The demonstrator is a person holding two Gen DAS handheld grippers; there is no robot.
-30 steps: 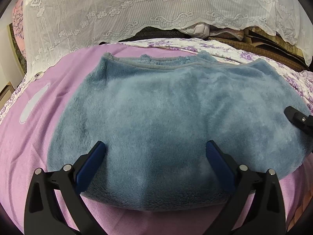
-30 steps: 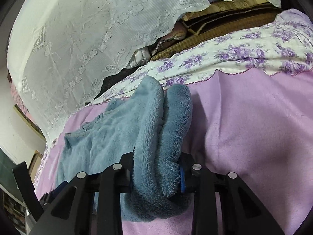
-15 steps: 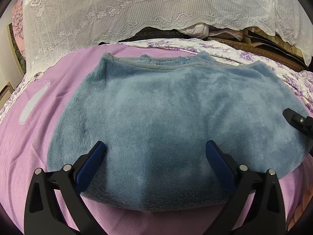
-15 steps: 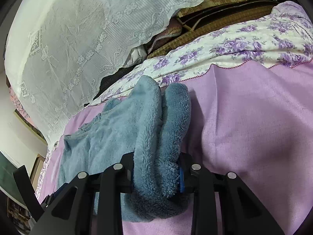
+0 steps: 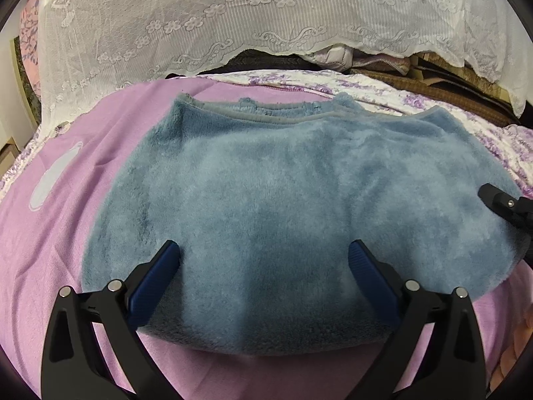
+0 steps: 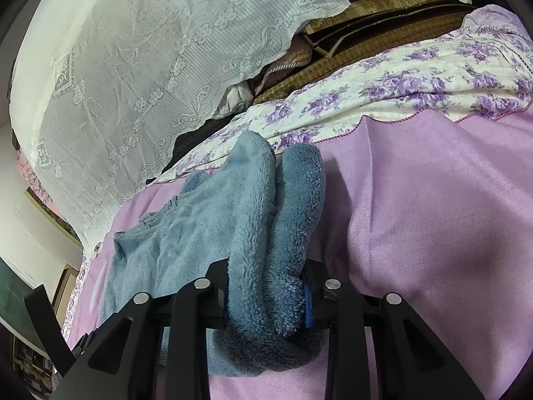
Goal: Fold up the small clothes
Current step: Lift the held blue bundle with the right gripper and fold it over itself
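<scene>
A blue fleece garment lies spread on the pink bed cover, neckline at the far side. My left gripper is open, its blue pads over the near hem, not closed on it. My right gripper is shut on the bunched right edge of the fleece garment; two thick folds stand up between the jaws. The right gripper's black tip also shows at the right edge of the left wrist view.
A white lace cloth hangs along the far side. A purple-flowered sheet borders the pink cover at the back. Brown mats and bundled items lie behind it. The left gripper's black frame shows low left.
The right wrist view has shifted slightly, showing more of the flowered sheet; the grip on the fleece is unchanged. The left gripper has hardly moved.
</scene>
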